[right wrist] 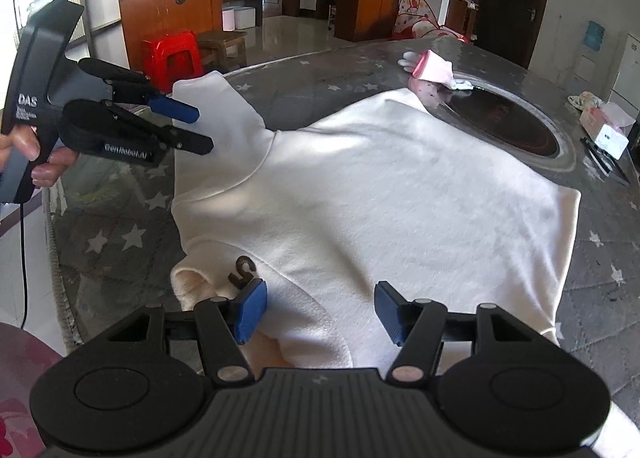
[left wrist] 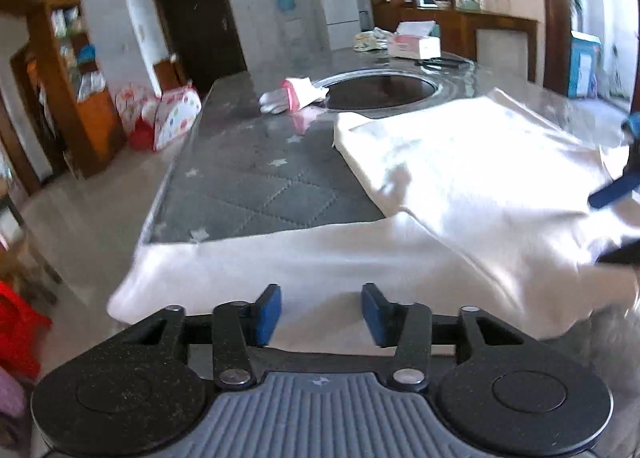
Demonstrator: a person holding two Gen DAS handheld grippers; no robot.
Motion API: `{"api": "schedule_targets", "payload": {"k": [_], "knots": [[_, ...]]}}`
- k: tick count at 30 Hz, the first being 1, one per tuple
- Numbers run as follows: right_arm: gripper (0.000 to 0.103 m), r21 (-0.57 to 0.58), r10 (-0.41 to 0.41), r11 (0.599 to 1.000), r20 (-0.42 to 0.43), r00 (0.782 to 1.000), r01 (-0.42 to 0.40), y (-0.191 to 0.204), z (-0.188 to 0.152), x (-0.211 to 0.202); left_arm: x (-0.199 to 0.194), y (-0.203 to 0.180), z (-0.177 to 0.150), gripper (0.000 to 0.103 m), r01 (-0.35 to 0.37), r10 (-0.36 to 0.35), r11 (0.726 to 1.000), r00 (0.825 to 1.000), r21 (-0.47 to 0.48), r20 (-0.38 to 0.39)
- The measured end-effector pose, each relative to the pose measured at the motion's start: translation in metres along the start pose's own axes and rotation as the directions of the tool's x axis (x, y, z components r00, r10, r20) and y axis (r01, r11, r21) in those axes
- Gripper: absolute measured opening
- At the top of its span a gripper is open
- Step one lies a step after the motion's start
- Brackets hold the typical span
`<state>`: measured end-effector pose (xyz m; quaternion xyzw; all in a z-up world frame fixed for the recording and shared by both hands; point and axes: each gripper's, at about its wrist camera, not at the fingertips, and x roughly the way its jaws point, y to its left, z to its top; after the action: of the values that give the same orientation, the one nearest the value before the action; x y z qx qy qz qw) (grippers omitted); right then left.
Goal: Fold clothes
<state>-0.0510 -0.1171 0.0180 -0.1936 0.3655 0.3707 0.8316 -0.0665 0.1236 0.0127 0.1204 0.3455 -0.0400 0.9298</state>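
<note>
Right wrist | white garment [right wrist: 360, 194] on star-print table [right wrist: 120, 234] | both jaws open, empty

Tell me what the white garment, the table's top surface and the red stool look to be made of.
White garment: soft, matte knit, probably fleece or thick cotton; it drapes in rounded folds and looks slightly fuzzy.
Table top: seemingly clear glass or glossy plastic over a grey quilted, star-printed cloth; window glare sits above stitched diamonds.
Red stool: likely moulded plastic; uniform colour, smooth sheen.
</note>
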Motion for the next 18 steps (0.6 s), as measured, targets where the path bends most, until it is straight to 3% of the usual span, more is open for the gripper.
{"api": "schedule_targets", "payload": {"k": [6,11,18], "knots": [[0.061,0.042,-0.013,0.999,0.039,0.999,0.011,-0.006,0.0,-0.012,-0.013,-0.004,0.014,0.054,0.03,-0.029,0.999,0.999,-0.02,0.043],[0.061,0.071,-0.009,0.997,0.011,1.0,0.008,-0.007,-0.013,-0.01,-0.013,-0.038,0.027,0.054,0.158,-0.158,0.987,0.984,-0.001,0.084],[0.06,0.134,-0.018,0.991,0.037,0.999,0.013,-0.017,-0.022,-0.022,0.005,-0.067,0.019,0.055,0.17,-0.173,0.981,0.984,0.088,0.031]]}}
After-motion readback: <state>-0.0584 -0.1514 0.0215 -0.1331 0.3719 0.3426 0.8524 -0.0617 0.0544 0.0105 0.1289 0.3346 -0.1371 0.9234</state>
